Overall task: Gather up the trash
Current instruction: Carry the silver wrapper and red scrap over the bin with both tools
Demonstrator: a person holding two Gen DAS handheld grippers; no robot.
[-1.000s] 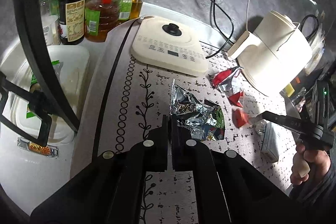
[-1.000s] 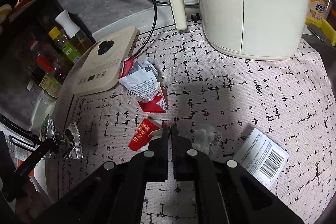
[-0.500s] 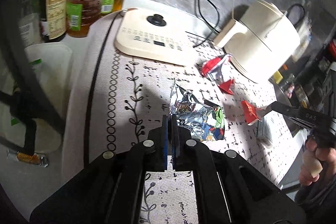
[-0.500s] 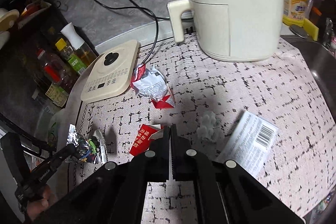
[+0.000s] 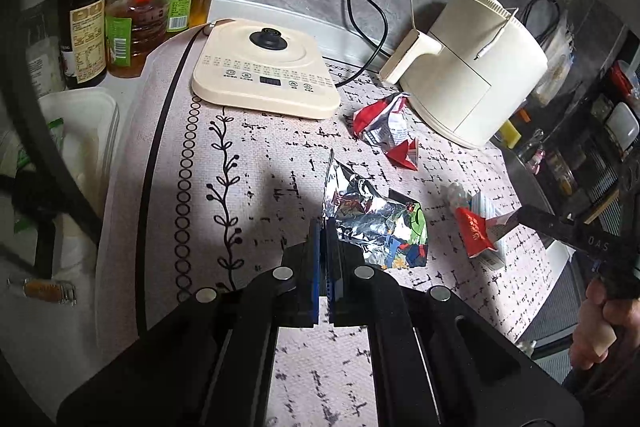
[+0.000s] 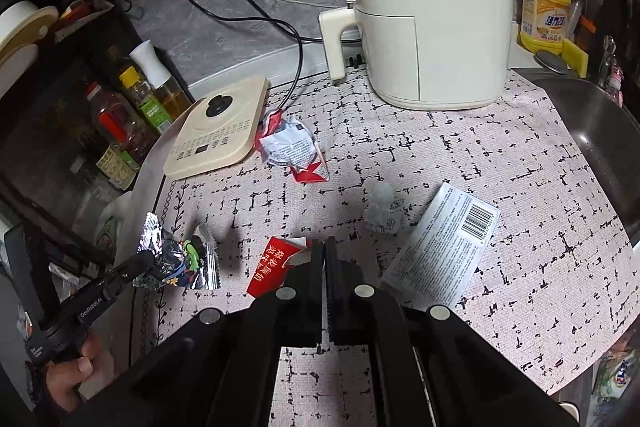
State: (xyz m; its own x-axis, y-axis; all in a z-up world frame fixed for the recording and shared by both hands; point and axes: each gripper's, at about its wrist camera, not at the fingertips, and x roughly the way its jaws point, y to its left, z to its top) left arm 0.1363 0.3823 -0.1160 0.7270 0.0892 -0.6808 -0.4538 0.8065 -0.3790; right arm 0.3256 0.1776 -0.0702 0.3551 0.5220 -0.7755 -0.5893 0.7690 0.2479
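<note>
Above the patterned counter [image 6: 520,155], both grippers hold trash
Left gripper [image 5: 323,227] has its fingers pinched on a silver foil wrapper [image 5: 372,223], lifted off the mat; right gripper [image 6: 324,247] grips a red torn packet [image 6: 272,267]. A crumpled red-white wrapper [image 6: 290,147] lies near the air fryer [image 6: 432,7]
</note>
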